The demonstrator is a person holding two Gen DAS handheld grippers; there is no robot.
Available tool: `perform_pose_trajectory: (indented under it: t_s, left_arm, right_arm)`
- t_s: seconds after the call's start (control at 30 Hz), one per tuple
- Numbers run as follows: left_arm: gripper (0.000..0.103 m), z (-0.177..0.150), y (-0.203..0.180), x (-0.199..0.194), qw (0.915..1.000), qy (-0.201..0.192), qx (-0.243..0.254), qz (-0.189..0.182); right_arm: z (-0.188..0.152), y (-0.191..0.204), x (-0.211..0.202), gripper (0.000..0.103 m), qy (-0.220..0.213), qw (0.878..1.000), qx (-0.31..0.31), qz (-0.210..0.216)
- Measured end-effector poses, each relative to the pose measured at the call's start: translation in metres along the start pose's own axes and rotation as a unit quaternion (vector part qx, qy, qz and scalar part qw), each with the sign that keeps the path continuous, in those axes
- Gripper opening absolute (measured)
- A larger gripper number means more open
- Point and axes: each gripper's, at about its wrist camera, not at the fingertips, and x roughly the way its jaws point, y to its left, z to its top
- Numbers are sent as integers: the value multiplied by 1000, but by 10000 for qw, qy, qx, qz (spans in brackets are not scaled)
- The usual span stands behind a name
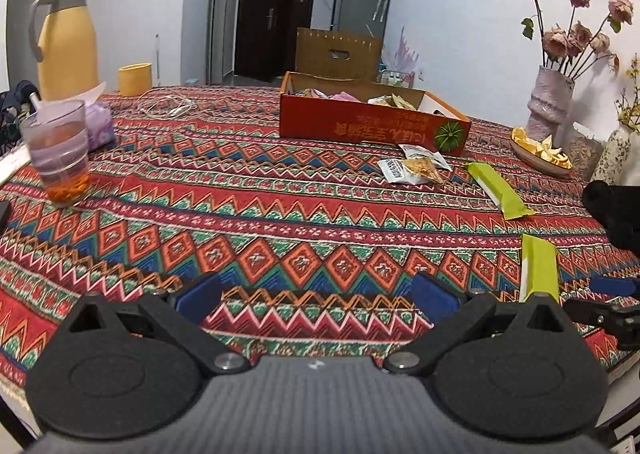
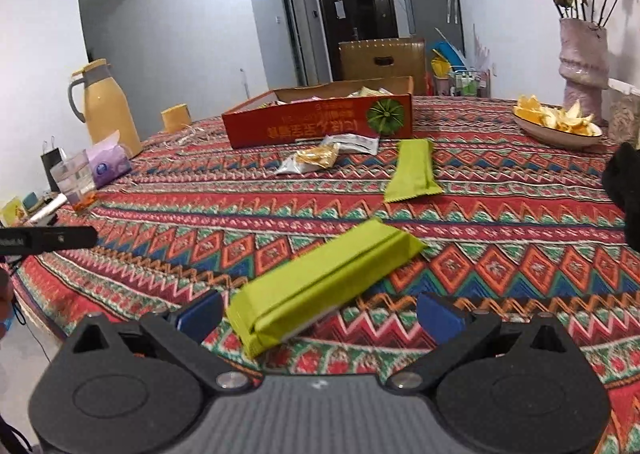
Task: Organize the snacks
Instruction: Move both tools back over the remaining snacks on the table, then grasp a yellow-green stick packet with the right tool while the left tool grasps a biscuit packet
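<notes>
An orange cardboard box (image 1: 360,130) with several snack packets inside stands at the far middle of the table; it also shows in the right wrist view (image 2: 320,126). Two green snack bars lie on the cloth: a far one (image 2: 412,170) (image 1: 498,190) and a near one (image 2: 320,282) (image 1: 538,268). Small foil packets (image 1: 416,170) (image 2: 320,158) lie in front of the box. My left gripper (image 1: 316,298) is open and empty over bare cloth. My right gripper (image 2: 318,314) is open, its jaws on either side of the near bar's end, not closed on it.
A glass (image 1: 60,150), a purple tissue pack (image 1: 100,124), a yellow jug (image 1: 66,42) and a yellow cup (image 1: 135,79) stand at the left. A bowl of orange peel (image 2: 556,126) and a vase of dried roses (image 2: 582,58) stand at the right. A patterned cloth (image 1: 240,214) covers the table.
</notes>
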Motion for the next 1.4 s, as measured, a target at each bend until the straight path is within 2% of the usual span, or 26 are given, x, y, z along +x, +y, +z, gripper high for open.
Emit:
perform_pose_trajectory:
  t_s: [0.17,0.23,0.27,0.33,0.37,0.4,0.47,0.57,0.63,0.77,0.83,0.87,0.9,0.93,1.0,1.07,1.1,1.13,1.17,1.2,1.27,1.3,1.37,1.4]
  left_arm:
    - [103,2,-2,17,9998,187,36,20]
    - [103,3,-1,23,9997,242,44,26]
    - [103,4,0,26,9996,265,54,32]
    - [103,7,0,34,9995,313,97,39]
    - [103,10,-1,38,9993,334,140,27]
    - [103,13,-2,42,9992,344,189,11]
    - [103,21,-7,52,9988,321,361,-82]
    - [103,34,-22,72,9961,220,776,-355]
    - [103,44,-37,91,9911,174,1160,-622]
    - [103,68,-70,133,9747,-98,1909,-1157]
    - [103,80,-83,154,9690,-99,2123,-1263]
    - [103,87,-89,169,9644,-99,2236,-1407]
    - [102,91,-93,181,9611,-91,2310,-1514]
    - [101,95,-97,192,9586,-63,2358,-1598]
    - [97,103,-102,219,9529,40,2482,-1743]
    - [94,108,-103,238,9486,82,2585,-1826]
    - [93,109,-103,246,9458,87,2606,-1935]
    - [93,109,-101,252,9426,127,2606,-2084]
    - [92,111,-101,258,9392,300,2579,-2249]
    - [90,112,-99,263,9386,462,2457,-2379]
    - [70,112,-97,258,9404,411,2357,-2417]
    - [54,110,-97,253,9395,440,2374,-2432]
    - [52,106,-97,242,9423,494,2312,-2372]
    - [47,102,-95,234,9464,525,2218,-2288]
  right_arm:
    - [12,-5,27,101,107,9991,389,121]
    - [18,-4,41,89,128,9992,360,119]
    - [21,-1,49,81,178,9996,216,-56]
    - [26,10,64,73,236,9984,-234,-462]
    - [29,13,68,61,250,9976,-355,-533]
    - [31,16,72,49,246,9971,-478,-545]
    - [35,19,76,39,233,9972,-599,-383]
    - [40,21,81,36,163,9959,-830,-325]
    - [44,16,83,35,107,9964,-771,-344]
    - [49,-4,82,35,30,9964,-590,-607]
    - [51,-15,81,35,49,9966,-476,-666]
    - [51,-18,80,42,66,9966,-439,-695]
    - [50,-21,79,55,88,9960,-429,-777]
    - [50,-23,79,60,124,9953,-447,-853]
    - [47,-28,79,61,237,9948,-467,-878]
    - [45,-31,79,60,311,9952,-419,-829]
    - [44,-33,77,56,299,9955,-409,-803]
    - [44,-34,76,50,289,9957,-401,-788]
    - [45,-37,76,38,269,9960,-354,-781]
    - [47,-39,75,38,252,9956,-293,-857]
    - [48,-43,76,37,237,9955,-207,-898]
    - [49,-46,75,37,216,9955,-169,-905]
    - [49,-48,75,37,198,9956,-138,-901]
    - [49,-47,75,36,197,9956,-149,-900]
